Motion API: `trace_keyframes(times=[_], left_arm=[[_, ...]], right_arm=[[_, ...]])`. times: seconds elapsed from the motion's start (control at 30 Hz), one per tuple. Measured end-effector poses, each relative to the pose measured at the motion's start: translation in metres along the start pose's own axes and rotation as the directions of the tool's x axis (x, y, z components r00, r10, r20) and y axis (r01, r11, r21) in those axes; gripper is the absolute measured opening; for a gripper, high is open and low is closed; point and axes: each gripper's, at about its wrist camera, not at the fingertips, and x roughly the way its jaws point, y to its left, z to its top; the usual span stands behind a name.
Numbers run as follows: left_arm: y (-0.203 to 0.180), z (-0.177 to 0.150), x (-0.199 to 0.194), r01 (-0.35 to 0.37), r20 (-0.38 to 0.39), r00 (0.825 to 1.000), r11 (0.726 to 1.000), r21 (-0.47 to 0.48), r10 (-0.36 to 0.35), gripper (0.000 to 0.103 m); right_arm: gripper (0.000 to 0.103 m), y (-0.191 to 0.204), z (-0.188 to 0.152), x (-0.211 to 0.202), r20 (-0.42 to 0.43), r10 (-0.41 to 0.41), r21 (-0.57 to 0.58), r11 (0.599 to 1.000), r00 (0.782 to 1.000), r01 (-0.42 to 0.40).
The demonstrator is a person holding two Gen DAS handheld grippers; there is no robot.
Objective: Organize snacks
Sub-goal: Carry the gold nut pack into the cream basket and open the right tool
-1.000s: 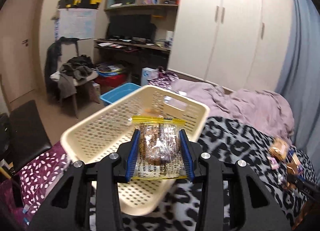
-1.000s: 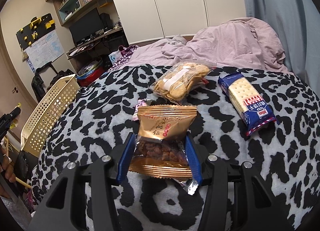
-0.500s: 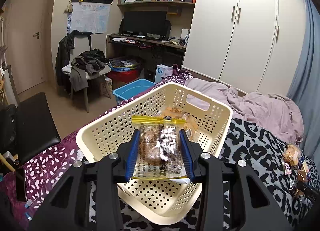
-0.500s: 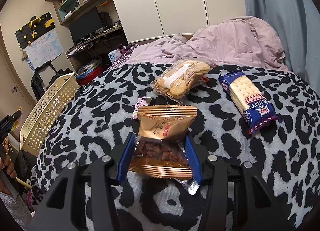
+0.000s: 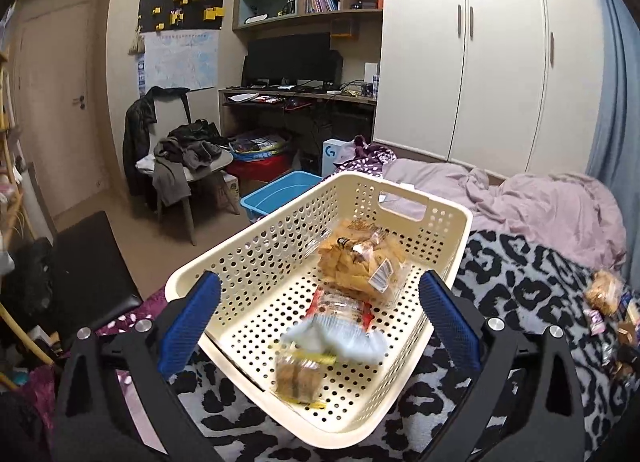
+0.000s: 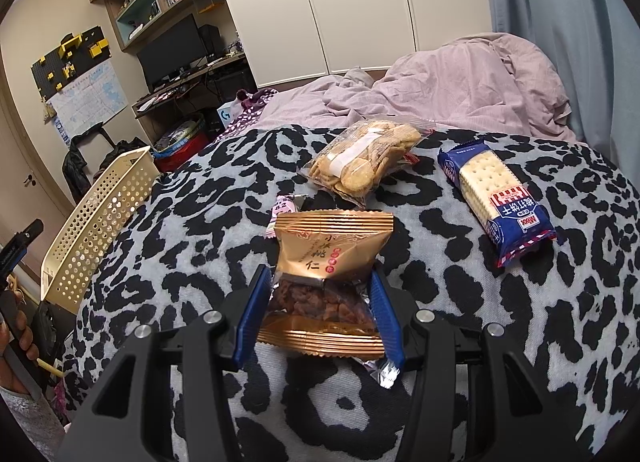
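Left gripper (image 5: 320,326) spread wide above cream basket (image 5: 448,262); right gripper (image 6: 320,314) clamped on golden packet (image 6: 332,258).

In the lower half of the frame, the left gripper (image 5: 319,320) stood with its 2 blue-padded fingers (image 5: 188,320) spread wide, holding nothing. Between them lay the cream perforated plastic basket (image 5: 248,258) on the black-and-grey leopard-print blanket (image 5: 520,274). Inside it, a blurred clear packet with a yellow strip (image 5: 298,372) sat nearest, a red-labelled clear packet (image 5: 344,308) behind it, and a clear bag of golden crackers (image 5: 360,264) toward the far end.
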Motion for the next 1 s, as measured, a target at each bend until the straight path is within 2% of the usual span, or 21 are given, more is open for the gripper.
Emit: trace_keyframes(times=[0.4,0.67,0.8,1.0], left_arm=[[0.001,-0.008,0.006,-0.066,-0.037,0.997,0.998,0.016,0.066,0.101],[0.003,-0.010,0.004,-0.063,-0.033,0.997,0.998,0.007,0.063,0.101],[0.003,-0.012,0.002,-0.110,-0.021,0.994,0.994,0.025,0.110,0.101],[0.002,-0.013,0.003,-0.106,-0.028,0.994,0.994,0.038,0.107,0.101]], right_arm=[[0.050,0.000,0.000,0.000,-0.001,-0.001,0.002,1.000,1.000,0.001],[0.050,0.007,0.000,-0.001,0.004,0.004,-0.006,1.000,1.000,-0.004],[0.050,0.010,0.001,-0.001,0.004,0.005,-0.012,1.000,1.000,-0.005],[0.050,0.016,0.002,-0.003,0.005,0.008,-0.021,1.000,1.000,-0.008]])
